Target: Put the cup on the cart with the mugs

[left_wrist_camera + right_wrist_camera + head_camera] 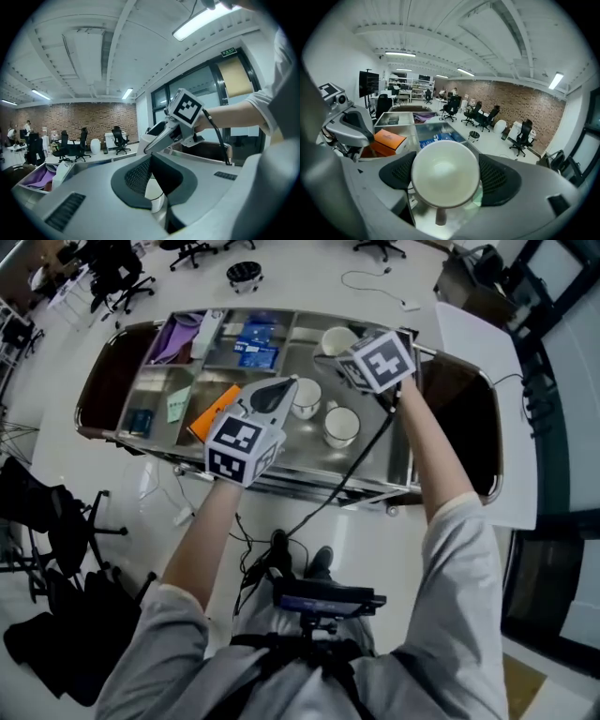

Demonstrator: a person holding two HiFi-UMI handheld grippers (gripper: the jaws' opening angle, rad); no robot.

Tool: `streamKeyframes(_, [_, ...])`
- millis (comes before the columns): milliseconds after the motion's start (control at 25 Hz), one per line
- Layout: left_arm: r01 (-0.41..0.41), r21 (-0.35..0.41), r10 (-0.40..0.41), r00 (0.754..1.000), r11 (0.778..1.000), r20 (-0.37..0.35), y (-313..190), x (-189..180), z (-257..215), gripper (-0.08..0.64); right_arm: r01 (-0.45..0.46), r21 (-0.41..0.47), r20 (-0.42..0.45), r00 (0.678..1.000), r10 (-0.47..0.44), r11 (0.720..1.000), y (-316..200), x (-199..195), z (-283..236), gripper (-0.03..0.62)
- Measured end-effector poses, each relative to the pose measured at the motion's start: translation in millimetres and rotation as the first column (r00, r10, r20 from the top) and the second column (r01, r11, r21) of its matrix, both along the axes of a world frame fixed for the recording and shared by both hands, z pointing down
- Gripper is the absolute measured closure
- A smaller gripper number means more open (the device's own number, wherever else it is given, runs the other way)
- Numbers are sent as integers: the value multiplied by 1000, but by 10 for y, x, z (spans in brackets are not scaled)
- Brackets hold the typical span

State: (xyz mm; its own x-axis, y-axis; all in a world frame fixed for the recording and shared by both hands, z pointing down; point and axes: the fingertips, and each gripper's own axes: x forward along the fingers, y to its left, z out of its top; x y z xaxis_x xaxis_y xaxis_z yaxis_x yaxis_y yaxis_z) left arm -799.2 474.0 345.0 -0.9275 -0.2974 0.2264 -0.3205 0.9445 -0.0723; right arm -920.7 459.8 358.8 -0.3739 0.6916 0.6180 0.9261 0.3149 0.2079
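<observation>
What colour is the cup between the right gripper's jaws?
White. The cup shows best in the right gripper view.

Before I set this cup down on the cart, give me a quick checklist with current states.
1. Cup clamped in the right hand-held gripper: ok.
2. Cup over the cart's steel tray: ok.
3. Two mugs upright in that tray: ok.
4. Bare steel beside the mugs for a landing spot: ok.
5. Left hand-held gripper jaws together, empty: ok. Clear of the mugs: cannot tell.
6. Cup bottom touching the tray: cannot tell.
</observation>
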Motion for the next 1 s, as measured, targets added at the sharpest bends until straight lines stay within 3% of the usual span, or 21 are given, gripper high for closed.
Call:
streamKeyframes(160, [0,10,0,1000,1000,-11,127,-54,81,558,-3,104,-43,999,8,995,282,-219,344,163])
streamKeyframes(440, [12,38,-11,1000,999,-8,317,-107,109,558,-16,190,-90,995,33,982,572,-494,757,163])
streamKeyframes(760, [34,59,-34,999,998,-15,488,-99,130,558,31,238,-141,990,3,971,785,-525,1077,162])
streamKeyframes(1000, [48,67,-46,999,997,-22,601,-89,191,558,111,235,-154,985,-76,966,926,-431,1236,161])
